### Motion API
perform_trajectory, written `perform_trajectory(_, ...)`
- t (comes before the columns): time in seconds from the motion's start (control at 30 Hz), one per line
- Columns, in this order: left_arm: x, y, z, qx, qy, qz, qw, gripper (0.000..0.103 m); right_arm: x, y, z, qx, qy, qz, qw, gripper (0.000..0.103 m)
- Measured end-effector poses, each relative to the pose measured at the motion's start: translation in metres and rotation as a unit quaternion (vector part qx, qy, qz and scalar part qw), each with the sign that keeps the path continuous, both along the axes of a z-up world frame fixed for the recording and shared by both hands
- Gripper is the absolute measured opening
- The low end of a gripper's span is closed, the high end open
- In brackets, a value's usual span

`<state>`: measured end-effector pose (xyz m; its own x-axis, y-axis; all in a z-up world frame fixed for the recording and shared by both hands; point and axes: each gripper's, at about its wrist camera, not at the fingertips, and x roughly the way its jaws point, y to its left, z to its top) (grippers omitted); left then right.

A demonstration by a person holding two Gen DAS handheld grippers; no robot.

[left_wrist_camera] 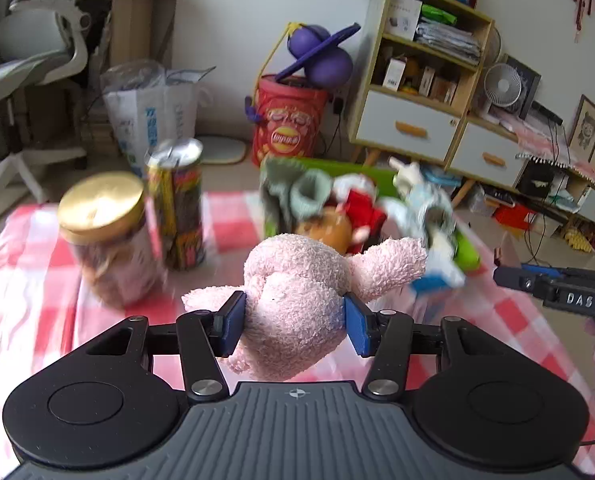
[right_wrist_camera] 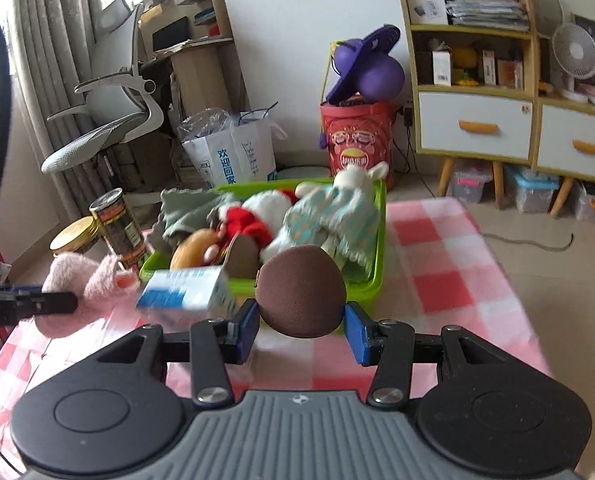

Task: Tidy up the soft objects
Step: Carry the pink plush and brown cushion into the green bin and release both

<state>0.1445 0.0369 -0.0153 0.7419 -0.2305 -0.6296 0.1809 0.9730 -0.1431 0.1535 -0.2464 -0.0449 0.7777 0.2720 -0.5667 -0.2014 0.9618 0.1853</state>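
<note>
Left gripper (left_wrist_camera: 295,318) pinching pink plush toy (left_wrist_camera: 297,300) across its body, lifted above checked tablecloth (left_wrist_camera: 37,300), probably for carrying to green bin (right_wrist_camera: 371,280). Right gripper (right_wrist_camera: 301,330) squeezing brown soft ball (right_wrist_camera: 301,290) between blue pads (right_wrist_camera: 355,334), just before the bin, already full of other plush toys. Hard jar (left_wrist_camera: 105,236) and can (left_wrist_camera: 177,208) left standing aside, being not soft.

walls: white | shelf unit (right_wrist_camera: 471,60): wooden | office chair (right_wrist_camera: 109,120) | curtains (right_wrist_camera: 45,40)
</note>
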Motion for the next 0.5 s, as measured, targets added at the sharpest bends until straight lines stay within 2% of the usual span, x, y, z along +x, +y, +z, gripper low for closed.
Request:
perform_trajectory(0.2, 0.044, -0.016, 0.018, -0.014, -0.008, -0.012, 0.9998, 0.052, 0.038, 0.003, 0.017, 0.009, -0.01, 0.034, 0.999, 0.021)
perform_trajectory(0.5, 0.107, -0.044, 0.003, 0.023, -0.007, -0.04, 0.9989, 0.053, 0.097, 0.026, 0.01, 0.005, -0.013, 0.079, 0.997, 0.021)
